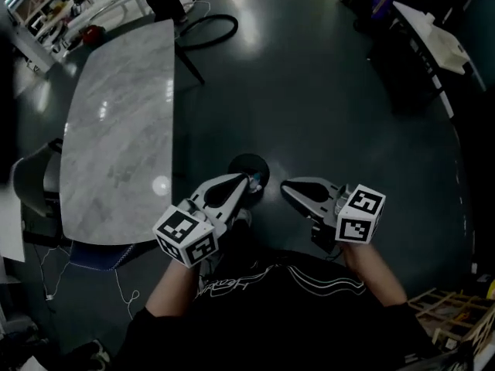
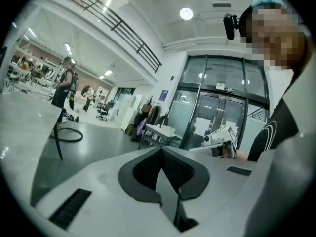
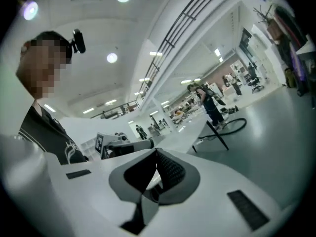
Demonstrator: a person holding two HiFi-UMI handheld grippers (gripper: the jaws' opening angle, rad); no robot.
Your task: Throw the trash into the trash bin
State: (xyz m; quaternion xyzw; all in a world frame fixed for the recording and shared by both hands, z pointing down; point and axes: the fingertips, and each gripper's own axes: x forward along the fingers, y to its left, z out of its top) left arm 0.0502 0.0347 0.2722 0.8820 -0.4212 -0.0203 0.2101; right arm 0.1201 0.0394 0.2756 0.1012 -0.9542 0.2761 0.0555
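Dark round bin (image 1: 249, 165), probably your target, sits on the floor below, nearer your left tongs (image 1: 241, 182) than your right tongs (image 1: 288, 187); both clenched, empty.

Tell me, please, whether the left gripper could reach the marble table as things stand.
Probably yes: the left gripper, shut and empty, hangs beside the near end of the marble table, with nothing visible between them.

Your left gripper (image 1: 246, 181) hides the near rim of the dark round bin (image 1: 246, 163); contents too dark to tell. The chair (image 1: 31, 182) is cut by the left edge.
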